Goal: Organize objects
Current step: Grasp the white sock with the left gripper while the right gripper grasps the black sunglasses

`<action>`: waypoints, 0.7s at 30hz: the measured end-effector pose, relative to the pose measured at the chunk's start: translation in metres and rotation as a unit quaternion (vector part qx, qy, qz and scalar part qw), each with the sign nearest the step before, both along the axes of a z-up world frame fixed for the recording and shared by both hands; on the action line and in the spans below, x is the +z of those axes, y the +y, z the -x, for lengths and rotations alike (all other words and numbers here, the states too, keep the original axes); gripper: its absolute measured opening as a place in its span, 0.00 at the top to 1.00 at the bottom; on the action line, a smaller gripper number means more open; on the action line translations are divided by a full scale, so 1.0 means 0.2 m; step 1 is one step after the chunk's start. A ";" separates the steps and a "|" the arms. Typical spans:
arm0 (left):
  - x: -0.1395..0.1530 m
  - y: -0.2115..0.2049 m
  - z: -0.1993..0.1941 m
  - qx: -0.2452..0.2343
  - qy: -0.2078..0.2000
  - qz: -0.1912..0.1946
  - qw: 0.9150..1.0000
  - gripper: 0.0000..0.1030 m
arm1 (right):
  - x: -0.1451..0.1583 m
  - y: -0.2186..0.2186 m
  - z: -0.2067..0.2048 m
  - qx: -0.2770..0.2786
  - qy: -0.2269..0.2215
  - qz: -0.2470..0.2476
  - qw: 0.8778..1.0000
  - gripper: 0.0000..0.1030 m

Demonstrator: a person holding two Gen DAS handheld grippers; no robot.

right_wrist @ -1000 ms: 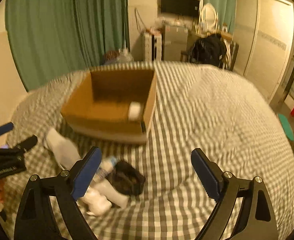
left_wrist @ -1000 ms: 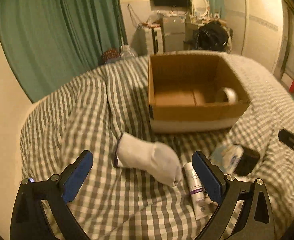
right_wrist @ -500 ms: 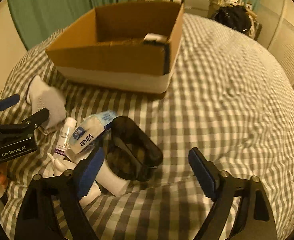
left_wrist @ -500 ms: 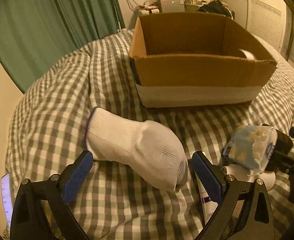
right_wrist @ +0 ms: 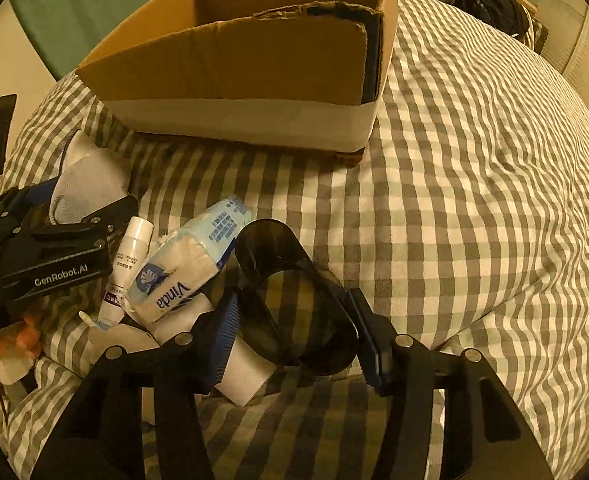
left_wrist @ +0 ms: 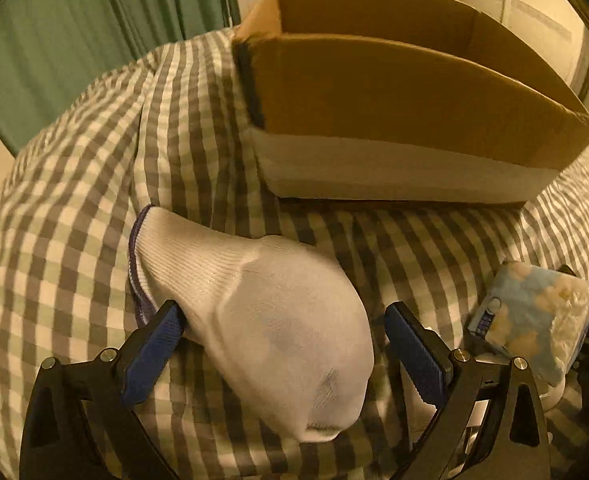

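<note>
Left wrist view: left claw point(left_wrist: 282, 344) spread wide over white sock point(left_wrist: 262, 320) lying on checked bedcover point(left_wrist: 94, 208). Left pad touching sock near cuff; right pad just clear of toe end; no squeeze evident. Cardboard box point(left_wrist: 394, 112) upright on bed beyond sock, open-topped. Tissue pack point(left_wrist: 534, 320) at right edge.

Right wrist view: right claw point(right_wrist: 294, 340) closing around dark goggles point(right_wrist: 294, 292), lens frame between the pads; firm contact on both sides not confirmed. Goggles resting on bed beside Vinda tissue pack point(right_wrist: 186, 268), partly over a white cylinder point(right_wrist: 242, 376). White tube point(right_wrist: 128, 260) just left of pack. Left claw point(right_wrist: 54, 248) visible at left, straddling sock point(right_wrist: 90, 184). Box point(right_wrist: 246, 64) behind the clutter.
</note>
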State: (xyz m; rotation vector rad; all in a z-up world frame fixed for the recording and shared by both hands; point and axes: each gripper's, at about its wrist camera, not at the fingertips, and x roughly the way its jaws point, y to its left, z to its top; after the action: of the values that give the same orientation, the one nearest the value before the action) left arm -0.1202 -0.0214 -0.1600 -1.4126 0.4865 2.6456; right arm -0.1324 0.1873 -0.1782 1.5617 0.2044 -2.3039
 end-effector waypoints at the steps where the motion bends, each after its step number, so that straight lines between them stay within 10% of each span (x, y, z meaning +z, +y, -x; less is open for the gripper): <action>1: 0.00 -0.02 0.00 0.005 -0.003 -0.008 1.000 0.09 | 0.00 0.00 0.00 0.001 0.001 0.000 1.000 0.49; 9: 0.05 -0.06 -0.07 0.008 0.002 -0.029 1.000 0.33 | 0.00 -0.01 -0.03 -0.004 0.018 -0.018 1.000 0.49; 21: 0.25 0.01 -0.37 -0.032 0.017 -0.026 0.999 0.38 | 0.15 -0.01 -0.17 -0.020 0.085 -0.037 0.995 0.50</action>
State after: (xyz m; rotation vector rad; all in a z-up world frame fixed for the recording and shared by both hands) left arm -0.0462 -0.0201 -0.1109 -1.3179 0.4567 2.6147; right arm -0.0984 0.1859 -0.1477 1.4143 0.3062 -2.4886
